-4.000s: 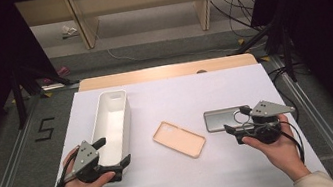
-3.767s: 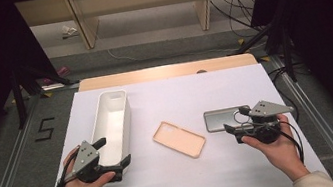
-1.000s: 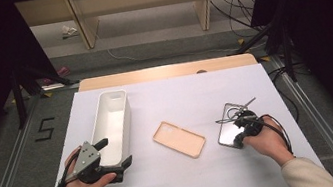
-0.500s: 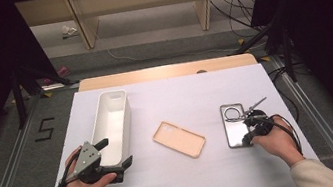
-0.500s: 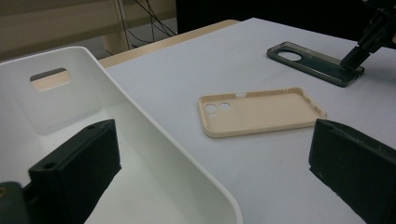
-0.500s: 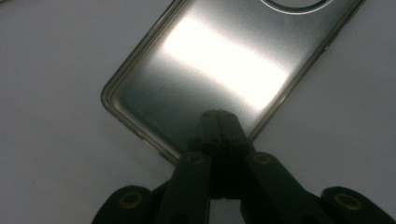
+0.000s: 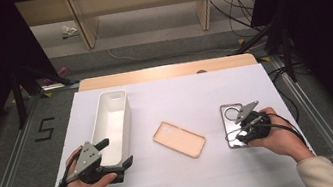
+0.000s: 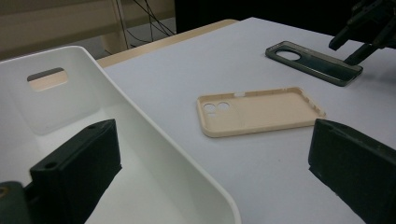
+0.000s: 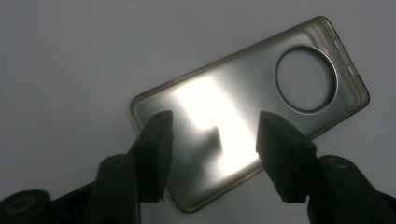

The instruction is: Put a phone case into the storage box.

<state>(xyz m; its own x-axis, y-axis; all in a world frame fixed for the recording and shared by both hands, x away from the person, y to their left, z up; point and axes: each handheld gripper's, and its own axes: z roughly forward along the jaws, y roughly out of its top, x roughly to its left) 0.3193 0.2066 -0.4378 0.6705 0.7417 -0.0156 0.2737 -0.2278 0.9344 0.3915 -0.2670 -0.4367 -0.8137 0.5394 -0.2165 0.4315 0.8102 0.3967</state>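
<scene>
A dark see-through phone case (image 7: 231, 115) (image 9: 224, 93) lies flat on the white table at the right, its round camera hole at the far end. My right gripper (image 7: 239, 132) (image 9: 212, 123) points down over the case's near end. Its jaws have just been opening and stand apart above the case, pressing on nothing. A beige phone case (image 7: 179, 139) (image 8: 261, 111) lies open side up at mid-table. My left gripper (image 7: 117, 153) (image 8: 212, 140) rests open at the near end of the white bin (image 7: 128, 119) (image 8: 140, 140), with the bin's wall between its jaws.
The left gripper view also catches the right gripper (image 8: 345, 51) beside the dark case (image 8: 313, 63). Behind the white sheet runs the table's wooden edge (image 7: 166, 71), with cables on the floor beyond it. Bare sheet lies between the two cases.
The right gripper turned the dark case from crosswise to lengthwise, set it flat, and opened its jaws off it. The left gripper has stayed where it was.
</scene>
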